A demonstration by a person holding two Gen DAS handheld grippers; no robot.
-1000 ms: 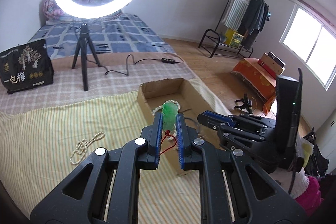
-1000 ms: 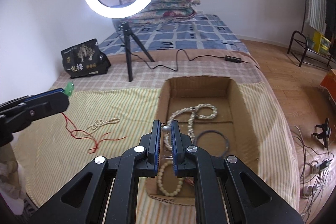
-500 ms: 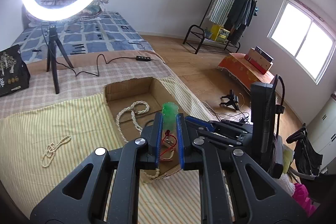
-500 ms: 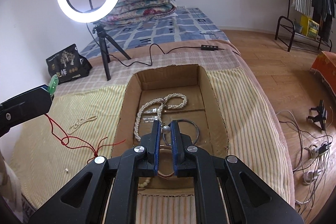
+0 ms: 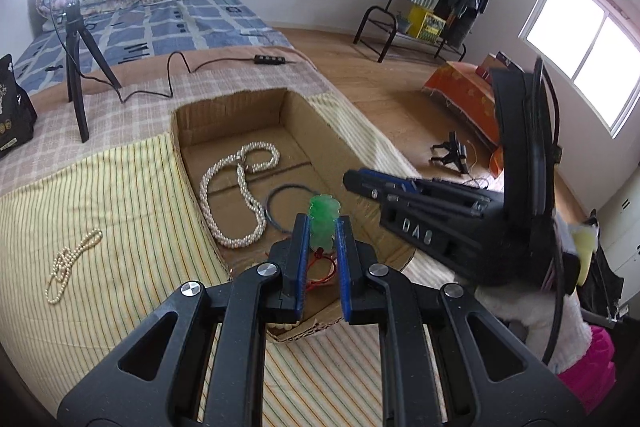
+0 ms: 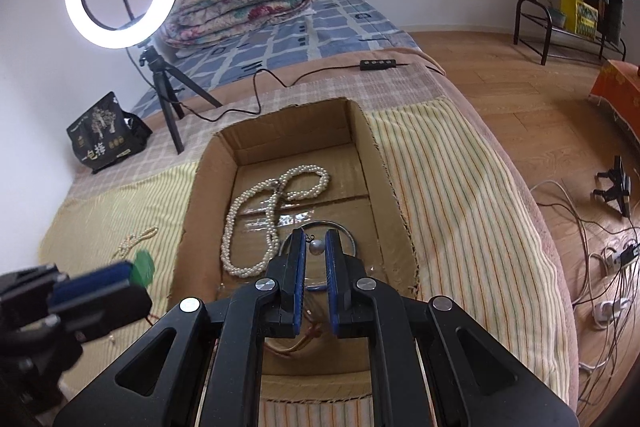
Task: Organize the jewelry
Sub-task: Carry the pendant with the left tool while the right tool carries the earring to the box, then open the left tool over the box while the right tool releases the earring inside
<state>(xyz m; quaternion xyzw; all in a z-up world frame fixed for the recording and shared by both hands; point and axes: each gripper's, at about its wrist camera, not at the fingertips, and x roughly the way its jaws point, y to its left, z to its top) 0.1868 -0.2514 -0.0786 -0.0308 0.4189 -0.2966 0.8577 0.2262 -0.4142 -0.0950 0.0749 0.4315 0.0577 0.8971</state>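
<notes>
Two tongs hang over the cardboard box on the bed. The left tongs pinch a green pendant with red cord above the box's near end; the right tongs pinch a grey pearl. Beyond, a pearl necklace and dark ring lie inside the box. A small bead string rests on the striped bedcover.

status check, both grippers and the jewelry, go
Left gripper shut on green pendant, over cardboard box. Right gripper shut on grey pearl bead. Small pearl strand outside on bedspread. Nothing blocking.
</notes>
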